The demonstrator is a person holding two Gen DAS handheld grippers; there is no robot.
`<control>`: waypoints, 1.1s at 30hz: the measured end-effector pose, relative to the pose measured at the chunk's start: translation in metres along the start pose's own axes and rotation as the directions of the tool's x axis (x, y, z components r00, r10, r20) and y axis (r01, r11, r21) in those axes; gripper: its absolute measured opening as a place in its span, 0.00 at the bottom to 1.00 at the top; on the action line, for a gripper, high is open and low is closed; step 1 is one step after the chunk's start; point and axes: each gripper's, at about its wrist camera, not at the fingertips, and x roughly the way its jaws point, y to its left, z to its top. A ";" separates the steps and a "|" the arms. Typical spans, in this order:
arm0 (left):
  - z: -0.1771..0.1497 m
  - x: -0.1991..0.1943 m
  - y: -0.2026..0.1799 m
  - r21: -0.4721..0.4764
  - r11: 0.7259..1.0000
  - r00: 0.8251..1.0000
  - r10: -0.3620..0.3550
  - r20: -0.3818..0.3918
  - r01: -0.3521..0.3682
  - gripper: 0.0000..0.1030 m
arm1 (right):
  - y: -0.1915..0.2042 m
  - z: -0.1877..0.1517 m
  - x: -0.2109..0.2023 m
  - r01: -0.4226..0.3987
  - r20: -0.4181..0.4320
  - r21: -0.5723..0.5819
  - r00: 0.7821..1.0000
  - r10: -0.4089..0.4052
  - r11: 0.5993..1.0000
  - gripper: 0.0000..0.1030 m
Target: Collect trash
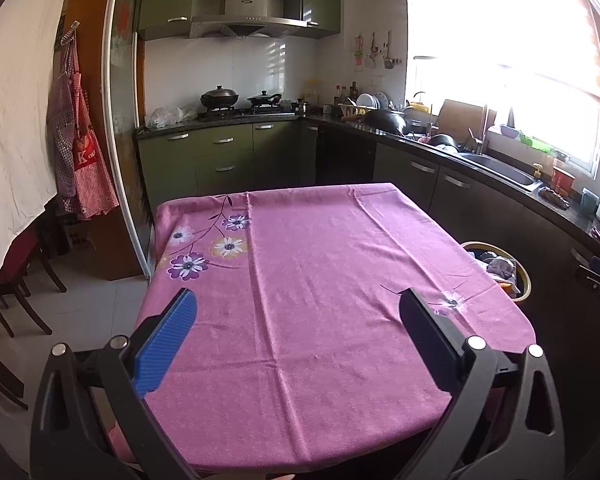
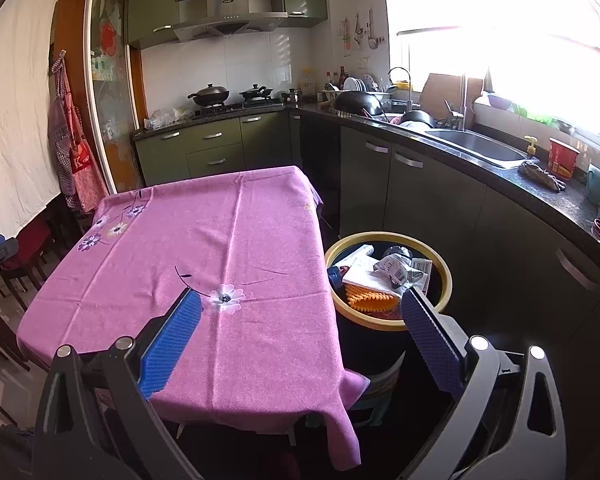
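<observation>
Looks like we're basically done: the desk (image 1: pixel 320 280) ahead of our left gripper (image 1: pixel 298 334) is bare, and all the trash (image 2: pixel 384 280) sits in the bin (image 2: pixel 446 284) just past our right gripper (image 2: pixel 302 336). Both are spread wide, holding nothing.

- Two grippers are showing: the left gripper (image 1: pixel 298 304) and the right gripper (image 2: pixel 300 304), each with two fingers spread wide.
- One table (image 2: pixel 268 240) is standing under one pink cloth.
- One yellow-rimmed trash bin (image 2: pixel 446 280) is sitting beside it, holding several pieces of trash (image 2: pixel 374 278), too jumbled to count.
- Two lidded pans (image 1: pixel 220 98) are sitting on the stove.
- One sink (image 2: pixel 476 146) is showing.
</observation>
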 end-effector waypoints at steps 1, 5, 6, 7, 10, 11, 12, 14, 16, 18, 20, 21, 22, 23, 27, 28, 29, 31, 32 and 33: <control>0.000 0.000 0.000 0.000 1.000 1.000 -0.002 0.001 0.002 0.94 | 0.000 0.000 -0.001 -0.001 0.002 -0.001 1.000 0.001 1.000 0.96; 0.001 0.000 -0.001 0.003 1.000 1.000 -0.007 0.002 0.007 0.94 | 0.000 0.001 -0.001 -0.005 0.003 -0.003 1.000 0.005 1.000 0.96; 0.001 0.000 -0.001 0.002 1.000 1.000 -0.011 0.000 0.011 0.94 | 0.000 0.001 0.000 -0.004 0.003 -0.003 1.000 0.004 1.000 0.96; 0.001 0.001 -0.002 0.001 1.000 1.000 -0.015 -0.001 0.015 0.94 | 0.000 0.001 0.000 -0.004 0.003 -0.003 1.000 0.004 1.000 0.96; 0.001 0.001 -0.003 0.005 1.000 1.000 -0.011 0.000 0.011 0.94 | 0.000 0.001 0.000 -0.005 0.004 -0.002 1.000 0.005 1.000 0.96; 0.001 0.001 -0.003 0.005 1.000 1.000 -0.010 -0.001 0.010 0.94 | 0.000 0.002 0.000 -0.005 0.005 -0.002 1.000 0.005 1.000 0.96; 0.001 0.001 -0.003 0.005 1.000 1.000 -0.012 -0.002 0.012 0.94 | 0.000 0.002 0.000 -0.004 0.006 -0.002 1.000 0.004 1.000 0.96; 0.001 0.001 -0.003 0.005 1.000 1.000 -0.009 -0.001 0.009 0.94 | 0.000 0.003 0.000 -0.003 0.006 -0.003 1.000 0.003 1.000 0.96; 0.001 0.002 -0.004 0.005 1.000 1.000 -0.009 -0.002 0.009 0.94 | 0.000 0.004 0.001 -0.004 0.006 0.000 1.000 0.004 1.000 0.96; 0.001 0.001 -0.005 0.007 1.000 1.000 -0.011 -0.002 0.011 0.94 | 0.000 0.004 0.002 -0.003 0.005 0.001 1.000 0.003 1.000 0.96; 0.001 0.001 -0.005 0.010 1.000 1.000 -0.010 0.000 0.010 0.94 | 0.000 0.004 0.002 -0.004 0.004 0.003 1.000 0.004 1.000 0.96; 0.001 0.001 -0.006 0.012 1.000 1.000 -0.010 0.000 0.010 0.94 | -0.001 0.004 0.002 -0.004 0.005 0.004 1.000 0.004 1.000 0.96; 0.001 0.001 -0.007 0.013 1.000 1.000 -0.010 0.000 0.010 0.94 | -0.001 0.004 0.002 -0.004 0.005 0.004 1.000 0.004 1.000 0.96; 0.001 0.001 -0.007 0.014 1.000 1.000 -0.011 0.001 0.011 0.94 | -0.001 0.004 0.002 -0.005 0.005 0.003 1.000 0.005 1.000 0.96; 0.001 0.000 -0.008 0.016 1.000 1.000 -0.011 0.001 0.010 0.94 | -0.001 0.004 0.002 -0.004 0.005 0.004 1.000 0.004 1.000 0.96; 0.001 0.000 -0.008 0.016 1.000 1.000 -0.009 0.002 0.009 0.94 | -0.001 0.004 0.002 -0.004 0.006 0.004 1.000 0.004 1.000 0.96; 0.001 0.000 -0.009 0.016 1.000 1.000 -0.009 0.002 0.009 0.94 | -0.001 0.004 0.002 -0.005 0.007 0.005 1.000 0.005 1.000 0.96; 0.001 -0.001 -0.009 0.018 1.000 1.000 -0.011 0.001 0.011 0.94 | -0.001 0.004 0.002 -0.006 0.006 0.004 1.000 0.006 1.000 0.96; 0.001 -0.001 -0.009 0.019 1.000 1.000 -0.011 0.002 0.011 0.94 | -0.001 0.004 0.002 -0.005 0.006 0.004 1.000 0.005 1.000 0.96; 0.001 -0.001 -0.010 0.021 1.000 1.000 -0.011 0.002 0.011 0.94 | -0.001 0.004 0.002 -0.005 0.006 0.004 1.000 0.005 1.000 0.96</control>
